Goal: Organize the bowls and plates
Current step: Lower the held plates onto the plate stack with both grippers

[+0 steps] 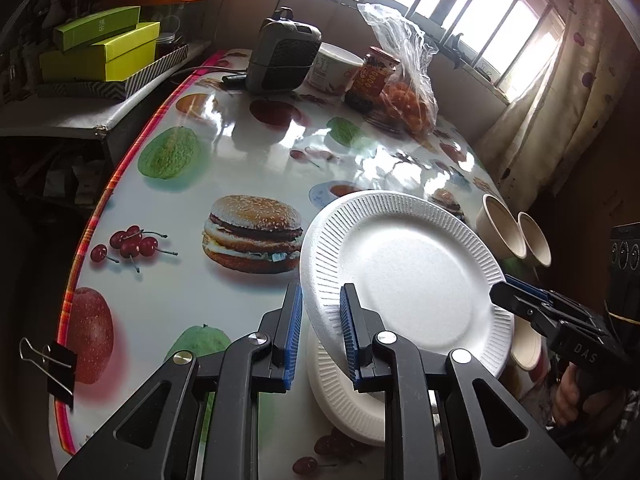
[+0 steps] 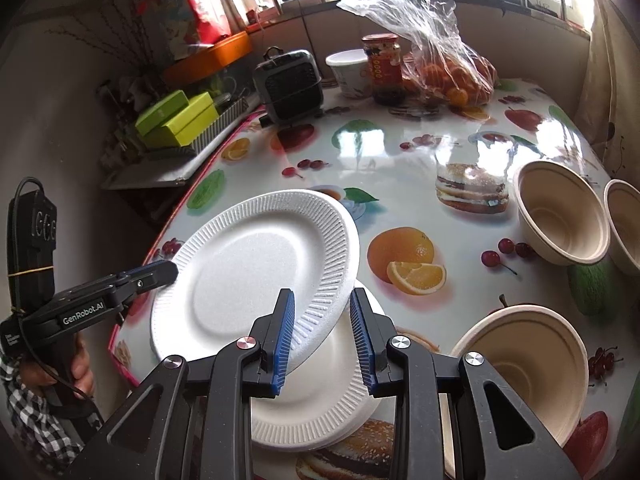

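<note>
Daylight from the barred window glares on the glossy tablecloth; fisheye edges bend and darken.

both wrist views close, angled down – sharing plate.

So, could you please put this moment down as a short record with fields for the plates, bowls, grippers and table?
held plate: white foam plate, lifted and tilted, gripped at opposite rims
left gripper: shut on held plate's rim
right gripper: shut on held plate's rim
plate below: second foam plate lying on the table under the held one
bowls: three beige bowls, one near, two farther back
table: fruit-and-burger print cloth
far end: jar, bag of oranges, small grey fan
</note>
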